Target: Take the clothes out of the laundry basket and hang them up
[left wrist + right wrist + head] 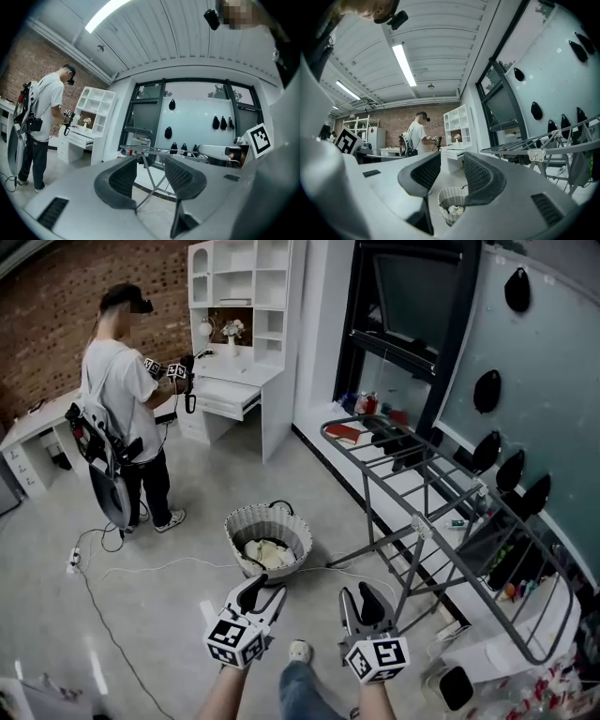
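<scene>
A pale woven laundry basket stands on the grey floor with light-coloured clothes in it. In the right gripper view the basket shows low between the jaws, some way off. A grey folding drying rack stands to the right, and the left gripper view shows the rack beyond its jaws. My left gripper hangs open and empty just in front of the basket. Beside it, my right gripper is open and empty too, nearer the rack's legs.
A person in a white shirt stands at the back left, holding grippers by a white desk with shelves. Cables trail over the floor at left. Black hangers hang on the right wall. My shoe shows below.
</scene>
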`<state>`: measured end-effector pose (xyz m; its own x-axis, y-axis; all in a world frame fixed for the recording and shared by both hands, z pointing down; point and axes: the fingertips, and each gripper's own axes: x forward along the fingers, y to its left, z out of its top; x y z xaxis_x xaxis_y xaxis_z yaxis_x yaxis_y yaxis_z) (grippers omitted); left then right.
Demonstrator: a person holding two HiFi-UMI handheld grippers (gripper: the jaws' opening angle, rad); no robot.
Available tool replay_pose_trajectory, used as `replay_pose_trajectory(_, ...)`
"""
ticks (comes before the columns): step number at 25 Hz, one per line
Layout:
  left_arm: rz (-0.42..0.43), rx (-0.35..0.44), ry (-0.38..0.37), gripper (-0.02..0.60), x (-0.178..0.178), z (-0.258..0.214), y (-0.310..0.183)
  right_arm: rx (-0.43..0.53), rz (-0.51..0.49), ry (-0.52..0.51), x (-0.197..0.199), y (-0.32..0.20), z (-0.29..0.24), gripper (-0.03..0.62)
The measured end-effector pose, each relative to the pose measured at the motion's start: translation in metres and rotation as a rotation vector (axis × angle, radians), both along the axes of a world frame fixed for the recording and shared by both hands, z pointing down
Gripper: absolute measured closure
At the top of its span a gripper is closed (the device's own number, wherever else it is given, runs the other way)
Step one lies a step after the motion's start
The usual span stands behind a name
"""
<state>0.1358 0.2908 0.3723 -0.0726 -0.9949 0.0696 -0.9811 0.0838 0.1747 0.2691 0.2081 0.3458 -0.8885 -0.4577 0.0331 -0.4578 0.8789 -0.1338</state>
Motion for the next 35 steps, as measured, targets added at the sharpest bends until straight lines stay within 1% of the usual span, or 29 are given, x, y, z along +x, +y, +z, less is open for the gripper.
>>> replay_pose_trajectory(5,-0.051,-0.023,-0.001,0.399,-0.042,0.000,-0.038,-0.033,-0.041,-0.002,-0.044,-0.047,0.009,0.458)
replay_pose_trajectory(9,-0.081,-0.039,-0.010,0.399,-0.082,-0.001,-0.072,-0.040,-0.066,0.001,-0.085,-0.089,0.008,0.459)
replay_pose_trajectory(12,-0.122,-0.033,0.003,0.399,-0.114,-0.001,-0.098,-0.028,-0.105,0.016,-0.119,-0.118,0.006,0.459)
replay_pose_trajectory(16,-0.168,-0.035,0.028,0.399,-0.157,0.012,-0.133,-0.018,-0.150,0.041,-0.165,-0.157,0.014,0.459)
replay_pose_trajectory(20,-0.232,-0.035,0.033,0.399,-0.198,0.017,-0.146,0.005,-0.193,0.073,-0.208,-0.189,0.018,0.459)
replay_pose_trajectory(24,-0.287,-0.045,0.051,0.399,-0.224,0.022,-0.147,0.010,-0.236,0.091,-0.239,-0.206,0.022,0.459)
replay_pose_trajectory(30,-0.329,-0.060,0.052,0.399,-0.253,0.024,-0.146,-0.006,-0.277,0.100,-0.278,-0.211,0.027,0.459)
replay_pose_trajectory(32,-0.326,-0.064,0.045,0.399,-0.267,0.020,-0.151,-0.012,-0.275,0.096,-0.290,-0.214,0.024,0.459)
replay_pose_trajectory(35,-0.301,-0.071,0.032,0.399,-0.293,0.001,-0.176,-0.026,-0.257,0.086,-0.311,-0.232,0.011,0.459)
